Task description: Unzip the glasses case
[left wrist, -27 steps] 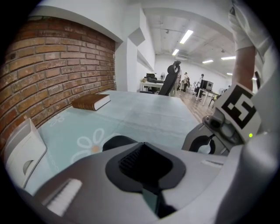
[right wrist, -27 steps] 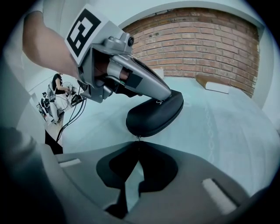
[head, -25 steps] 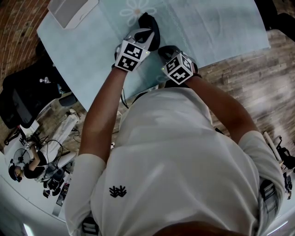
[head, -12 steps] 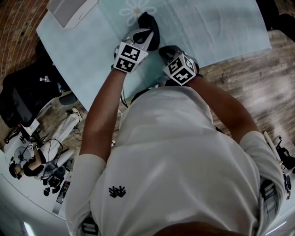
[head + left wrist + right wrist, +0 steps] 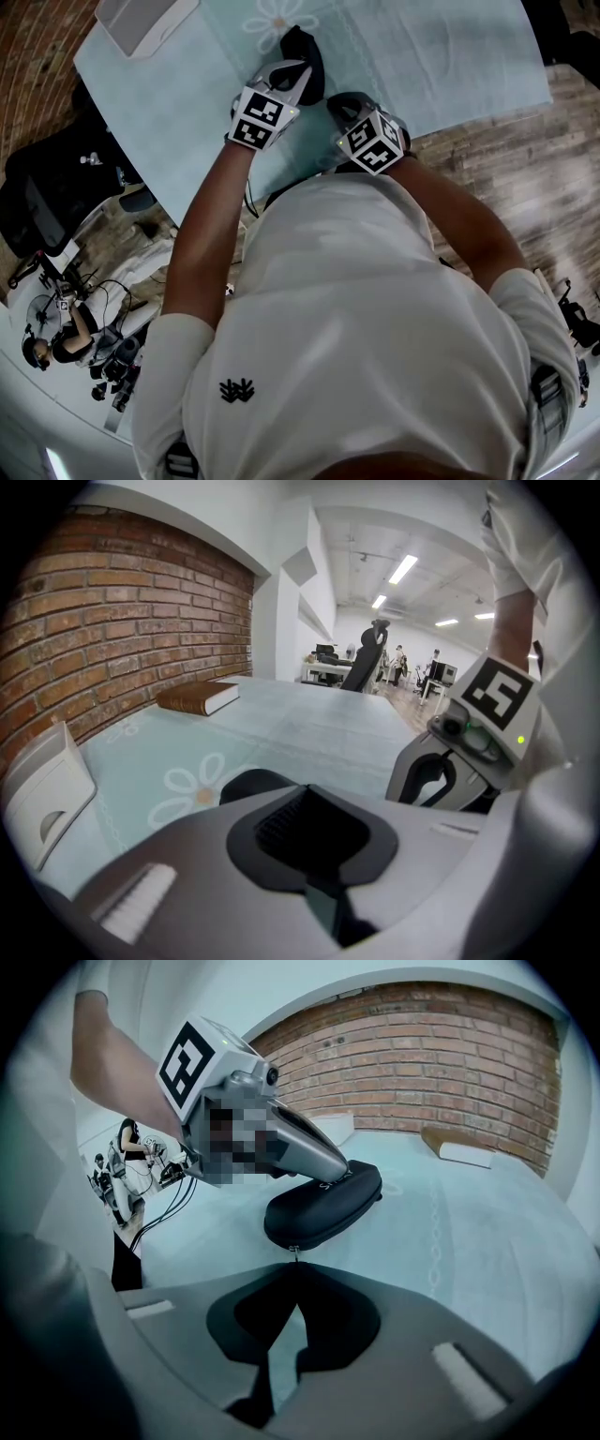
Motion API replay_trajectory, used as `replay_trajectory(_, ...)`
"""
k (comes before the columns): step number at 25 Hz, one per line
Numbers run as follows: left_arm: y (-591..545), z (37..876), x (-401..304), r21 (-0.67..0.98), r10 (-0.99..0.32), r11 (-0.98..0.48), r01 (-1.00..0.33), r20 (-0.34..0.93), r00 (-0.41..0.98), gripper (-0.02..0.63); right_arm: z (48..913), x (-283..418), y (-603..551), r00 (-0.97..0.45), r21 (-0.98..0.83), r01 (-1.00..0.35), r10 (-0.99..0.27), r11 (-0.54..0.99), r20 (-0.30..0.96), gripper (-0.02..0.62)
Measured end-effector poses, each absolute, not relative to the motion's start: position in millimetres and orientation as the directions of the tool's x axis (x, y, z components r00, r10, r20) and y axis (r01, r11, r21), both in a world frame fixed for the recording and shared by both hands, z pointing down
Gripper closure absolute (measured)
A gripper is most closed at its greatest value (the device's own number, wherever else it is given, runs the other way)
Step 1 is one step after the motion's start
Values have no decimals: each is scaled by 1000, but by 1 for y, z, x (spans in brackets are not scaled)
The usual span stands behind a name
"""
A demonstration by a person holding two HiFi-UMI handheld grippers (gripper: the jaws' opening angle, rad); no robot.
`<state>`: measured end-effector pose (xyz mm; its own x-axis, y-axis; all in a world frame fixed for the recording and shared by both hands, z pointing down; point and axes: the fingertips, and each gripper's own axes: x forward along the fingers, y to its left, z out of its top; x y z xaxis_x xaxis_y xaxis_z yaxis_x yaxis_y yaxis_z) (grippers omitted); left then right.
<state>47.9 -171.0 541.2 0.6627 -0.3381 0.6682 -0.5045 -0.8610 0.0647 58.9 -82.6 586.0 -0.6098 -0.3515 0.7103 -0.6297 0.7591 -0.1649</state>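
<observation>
Just ahead of the right gripper lay the black glasses case. Its jaws were pinched together on the zipper pull. The left gripper, jaws closed, pressed the case's top. Unzipping had barely started; next it likely needed a steady pull along the zip, with the case braced.

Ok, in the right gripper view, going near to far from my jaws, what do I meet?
right gripper → zipper pull → glasses case → book → brick wall
</observation>
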Motion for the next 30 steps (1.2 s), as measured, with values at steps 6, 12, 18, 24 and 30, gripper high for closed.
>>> replay_trajectory(6, -171, 542, 49, 74, -336, -859, -507, 667, 666, 554, 586, 67, -91, -607, -152, -634, -367, 758, 704, 595)
replay_trajectory(12, -172, 544, 45, 75, -333, -859, -507, 670, 664, 554, 584, 69, -95, -611, -140, -619, -362, 773, 704, 595)
replay_trajectory(18, -173, 542, 46, 86, -331, -859, -504, 658, 676, 554, 581, 73, -104, -608, -125, -618, -371, 776, 702, 595)
replay_trajectory(24, -174, 542, 46, 92, -331, -858, -505, 653, 681, 554, 578, 77, -117, -610, -105, -605, -375, 789, 698, 595)
replay_trajectory(30, -173, 546, 45, 94, -335, -855, -509, 650, 682, 554, 577, 82, -127, -614, -98, -599, -376, 795, 694, 595)
